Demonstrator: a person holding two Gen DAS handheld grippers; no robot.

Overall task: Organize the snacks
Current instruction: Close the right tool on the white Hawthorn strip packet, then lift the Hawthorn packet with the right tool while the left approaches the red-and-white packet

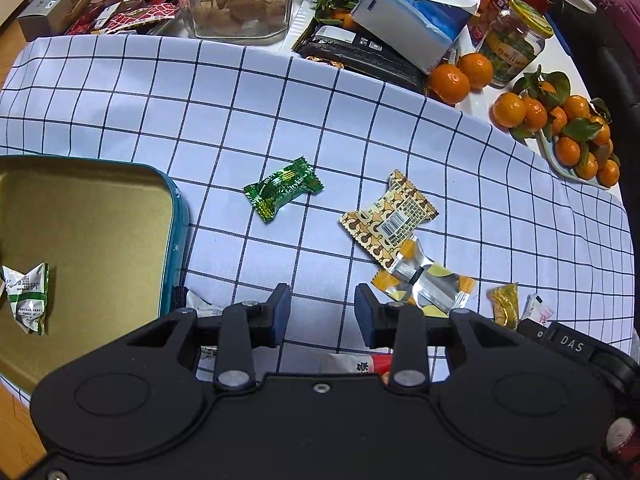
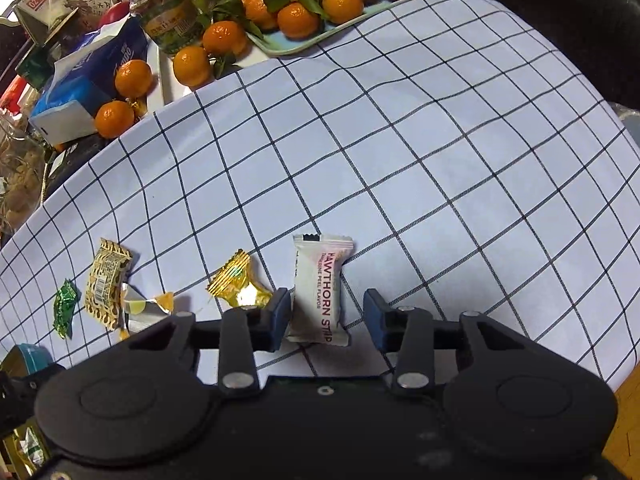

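A teal tin with a gold inside (image 1: 176,216) lies at the left on the checked cloth and holds a white-green snack packet (image 1: 28,298). On the cloth lie a green candy (image 1: 282,188), a brown-patterned packet (image 1: 390,218) and a silver-yellow packet (image 1: 426,282). My left gripper (image 1: 322,316) is open and empty above the cloth. In the right wrist view, a white Hawthorn Strip packet (image 2: 320,288) lies between the open jaws of my right gripper (image 2: 326,318), touching the left finger (image 2: 280,314). A gold candy (image 2: 238,282) lies just left of it.
Mandarins on a tray (image 1: 560,128), a jar of walnuts (image 1: 240,0), a tissue pack (image 1: 416,20), glass jars (image 1: 516,44) and boxes crowd the table's far side. A small gold candy (image 1: 505,304) and a white sachet (image 1: 538,312) lie near the left gripper's right side.
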